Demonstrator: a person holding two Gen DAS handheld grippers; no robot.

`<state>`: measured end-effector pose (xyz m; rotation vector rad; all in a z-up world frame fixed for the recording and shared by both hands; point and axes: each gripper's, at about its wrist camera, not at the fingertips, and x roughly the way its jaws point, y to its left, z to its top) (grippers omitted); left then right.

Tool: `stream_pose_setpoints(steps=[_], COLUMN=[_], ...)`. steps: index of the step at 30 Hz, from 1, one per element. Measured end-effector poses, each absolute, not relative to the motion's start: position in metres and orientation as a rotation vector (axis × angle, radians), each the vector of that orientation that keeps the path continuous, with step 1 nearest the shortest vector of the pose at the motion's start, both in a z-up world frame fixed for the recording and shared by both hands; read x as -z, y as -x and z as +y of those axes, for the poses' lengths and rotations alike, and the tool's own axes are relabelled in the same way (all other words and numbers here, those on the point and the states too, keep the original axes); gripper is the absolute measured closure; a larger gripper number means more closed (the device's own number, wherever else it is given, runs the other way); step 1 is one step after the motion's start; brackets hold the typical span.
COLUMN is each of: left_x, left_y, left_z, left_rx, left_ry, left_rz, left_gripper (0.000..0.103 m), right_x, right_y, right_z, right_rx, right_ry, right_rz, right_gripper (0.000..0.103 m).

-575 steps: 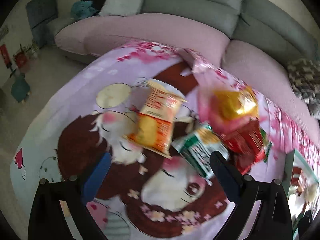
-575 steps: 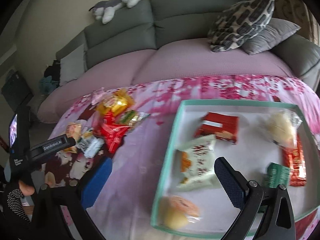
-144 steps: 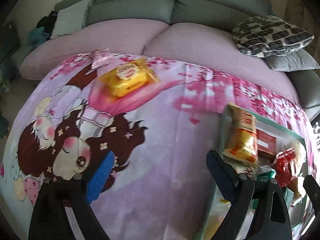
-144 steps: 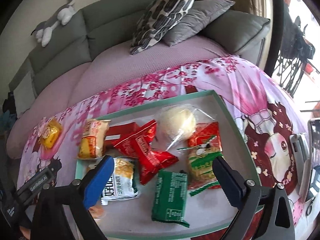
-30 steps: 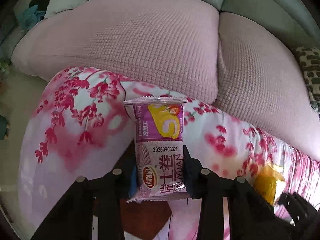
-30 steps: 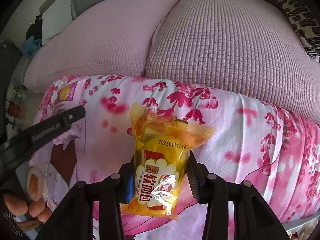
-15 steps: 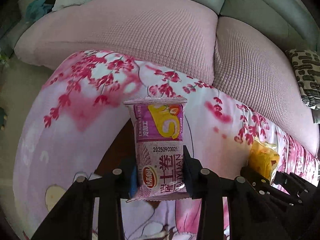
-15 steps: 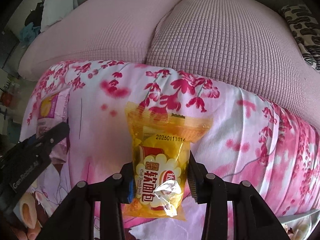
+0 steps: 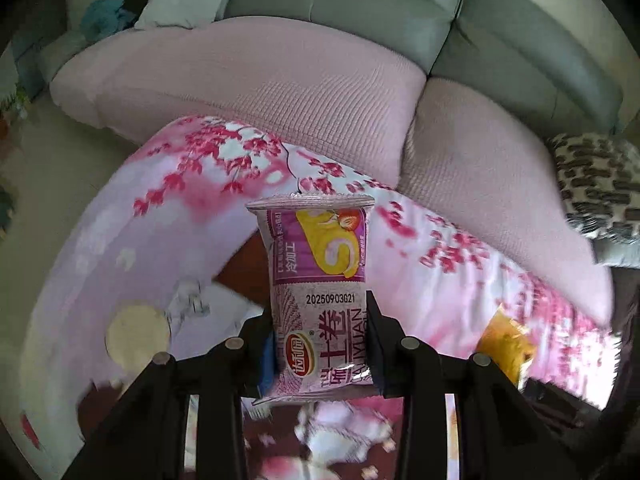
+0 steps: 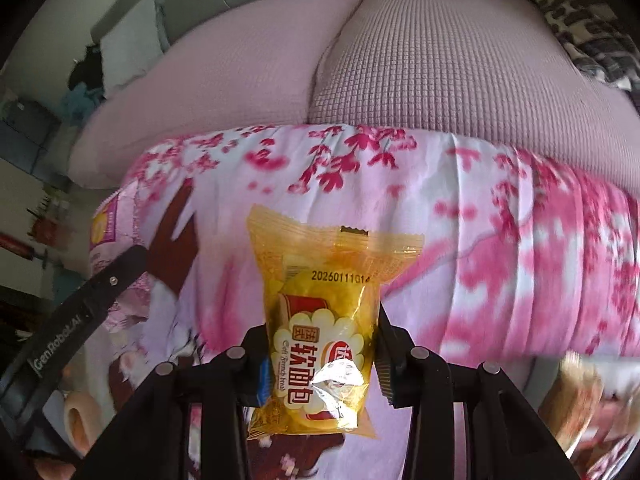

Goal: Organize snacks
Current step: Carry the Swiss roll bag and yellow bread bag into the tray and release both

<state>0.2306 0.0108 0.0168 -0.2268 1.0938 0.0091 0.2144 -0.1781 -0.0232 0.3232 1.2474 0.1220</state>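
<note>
The left gripper [image 9: 320, 344] is clamped on a purple snack pack [image 9: 318, 280], which stands upright between its pads, clear of the pink floral cloth [image 9: 160, 216] on the surface below. The right gripper [image 10: 320, 356] is likewise closed tight on a yellow bread pack [image 10: 320, 320], held upright above the same cloth. In the left view the yellow pack shows at the right edge; in the right view the purple pack and left gripper show at the left. A pink-covered sofa [image 9: 280, 72] lies at the far side
</note>
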Motion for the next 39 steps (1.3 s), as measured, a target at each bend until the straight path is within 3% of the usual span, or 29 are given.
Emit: stream_pose_setpoints(steps=[19, 39], left_x=[-0.031, -0.057], left_y=[-0.093, -0.055], left_z=[-0.038, -0.099], left_rx=[0.162, 0.265], left_ry=[0.294, 0.214], left_rz=[1.030, 0.960], left_gripper=[0.064, 0.064], right_x=[-0.009, -0.027], right_y=[-0.020, 0.050], right_z=[-0.230, -0.303], right_rx=[-0.015, 0.202], right_ry=[-0.491, -0.527], right_rz=[0.966, 0.826], right_gripper=[0.061, 0.061])
